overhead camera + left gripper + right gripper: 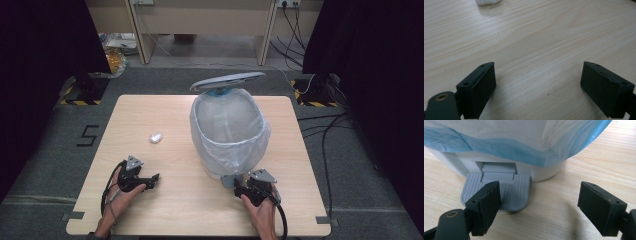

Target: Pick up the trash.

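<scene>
Two grippers sit near the table's (165,200) front edge in the high view: the left gripper (152,180) well short of the crumpled tissue (156,137) toward the left side, the right gripper (245,187) at the foot of the lined pedal bin (227,130), whose lid (227,80) stands up. Left gripper view: jaws wide apart over bare wood, tissue (486,2) well ahead, so grabbing it looks like the next job. Right gripper view: jaws apart too, one jaw over the grey pedal (509,192), probably pressing it.
</scene>
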The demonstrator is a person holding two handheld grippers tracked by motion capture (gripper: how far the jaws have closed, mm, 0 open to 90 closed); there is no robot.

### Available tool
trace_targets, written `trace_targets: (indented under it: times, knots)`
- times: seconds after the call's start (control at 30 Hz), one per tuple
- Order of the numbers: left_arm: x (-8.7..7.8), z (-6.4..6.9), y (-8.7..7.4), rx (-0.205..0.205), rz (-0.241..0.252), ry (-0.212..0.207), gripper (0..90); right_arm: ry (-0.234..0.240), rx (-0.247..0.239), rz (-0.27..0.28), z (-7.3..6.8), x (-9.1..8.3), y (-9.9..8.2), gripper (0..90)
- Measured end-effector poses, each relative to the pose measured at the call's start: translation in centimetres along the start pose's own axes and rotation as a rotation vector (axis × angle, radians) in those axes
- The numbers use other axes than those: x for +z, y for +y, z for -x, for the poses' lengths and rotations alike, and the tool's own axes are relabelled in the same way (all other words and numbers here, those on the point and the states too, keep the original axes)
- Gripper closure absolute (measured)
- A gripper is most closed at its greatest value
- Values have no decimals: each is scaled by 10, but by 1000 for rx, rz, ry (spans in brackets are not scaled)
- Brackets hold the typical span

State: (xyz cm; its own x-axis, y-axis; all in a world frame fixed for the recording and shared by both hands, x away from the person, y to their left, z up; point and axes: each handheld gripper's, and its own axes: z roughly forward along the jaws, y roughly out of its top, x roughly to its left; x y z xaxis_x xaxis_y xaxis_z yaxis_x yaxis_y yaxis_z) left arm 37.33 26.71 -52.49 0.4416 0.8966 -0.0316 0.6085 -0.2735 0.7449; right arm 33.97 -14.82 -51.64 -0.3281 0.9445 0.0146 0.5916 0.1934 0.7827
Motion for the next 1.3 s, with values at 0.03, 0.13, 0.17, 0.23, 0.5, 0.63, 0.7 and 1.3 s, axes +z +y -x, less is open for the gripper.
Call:
trace_targets:
  times: [0.03, 0.13, 0.17, 0.23, 0.5, 0.63, 0.7, 1.3]
  knots:
    - [0, 0, 1, -2, 3, -4, 126, 1, -1, 1, 0, 0, 0, 187]
    - [2, -2, 3, 3, 10, -14, 164, -1, 0, 0, 0, 0, 0, 187]
    - [2, -3, 4, 3, 13, -11, 193, -1, 0, 0, 0, 0, 0, 188]
    - [3, -4, 8, 3, 16, -19, 208, -1, -3, 1, 0, 0, 0, 188]
    - [14, -21, 33, -7, 78, -11, 269, -7, -7, 3, -1, 0, 0, 188]
    - [23, -30, 45, -9, 100, 11, 274, -2, -7, 1, 0, 0, 0, 188]
    - [27, -33, 52, -7, 106, 17, 273, -1, -4, 1, 0, 0, 0, 188]
    - [72, -57, 91, 16, 49, 50, 272, 3, -8, 3, 1, 0, 0, 188]
